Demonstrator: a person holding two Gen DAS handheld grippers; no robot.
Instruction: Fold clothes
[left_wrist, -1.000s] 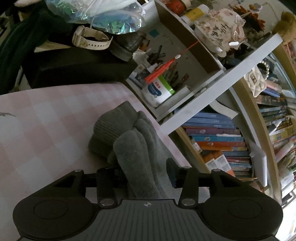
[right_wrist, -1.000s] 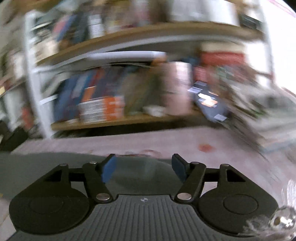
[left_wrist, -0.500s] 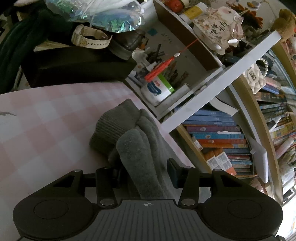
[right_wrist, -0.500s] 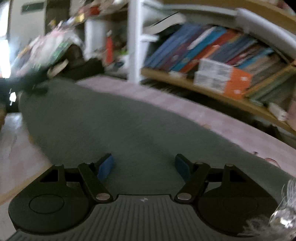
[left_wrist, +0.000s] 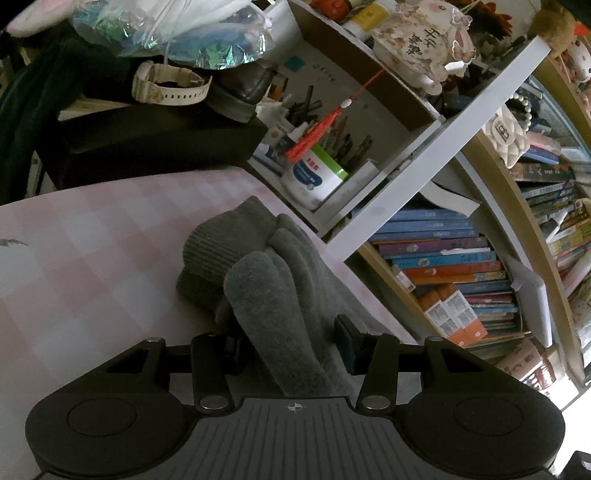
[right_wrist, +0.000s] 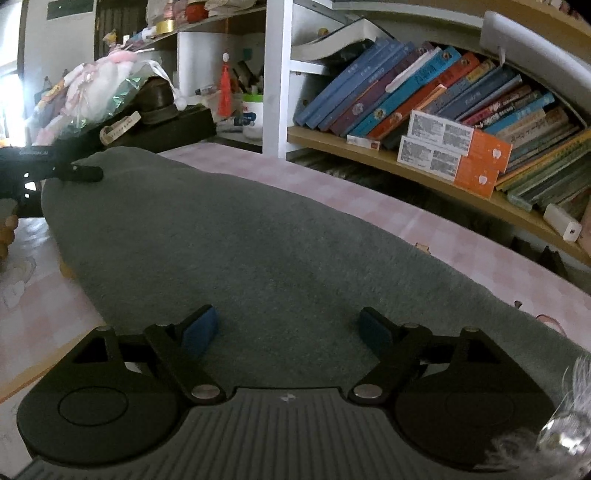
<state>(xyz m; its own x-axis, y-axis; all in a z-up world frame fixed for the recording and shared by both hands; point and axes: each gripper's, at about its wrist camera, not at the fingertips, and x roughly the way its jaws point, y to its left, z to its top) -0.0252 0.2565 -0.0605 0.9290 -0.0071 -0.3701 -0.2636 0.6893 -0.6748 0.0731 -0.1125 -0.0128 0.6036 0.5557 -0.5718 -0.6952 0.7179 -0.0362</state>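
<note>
A grey knitted garment (left_wrist: 229, 243) lies on the pink checked tablecloth (left_wrist: 74, 258), with its ribbed end bunched into thick folds. My left gripper (left_wrist: 288, 339) is shut on one thick roll of that fabric, a pad pressing on each side. In the right wrist view the same garment (right_wrist: 258, 240) spreads out flat and long. A finger of the left gripper (right_wrist: 81, 172) rests on its far left edge. My right gripper (right_wrist: 288, 325) hovers just over the near part of the cloth. Its jaws are opening wide and no fabric is pinched between the blue pads.
A bookshelf full of books (right_wrist: 443, 110) runs along the table's far side, with a white shelf post (right_wrist: 275, 74) beside it. A black box (left_wrist: 147, 144) carrying a watch and bags stands at the table's end. A white jar (left_wrist: 310, 177) sits by pens.
The right wrist view swung from the blurred bookshelf down onto the flat garment and settled there, and its jaws spread wider. The left gripper kept its hold and barely moved.
</note>
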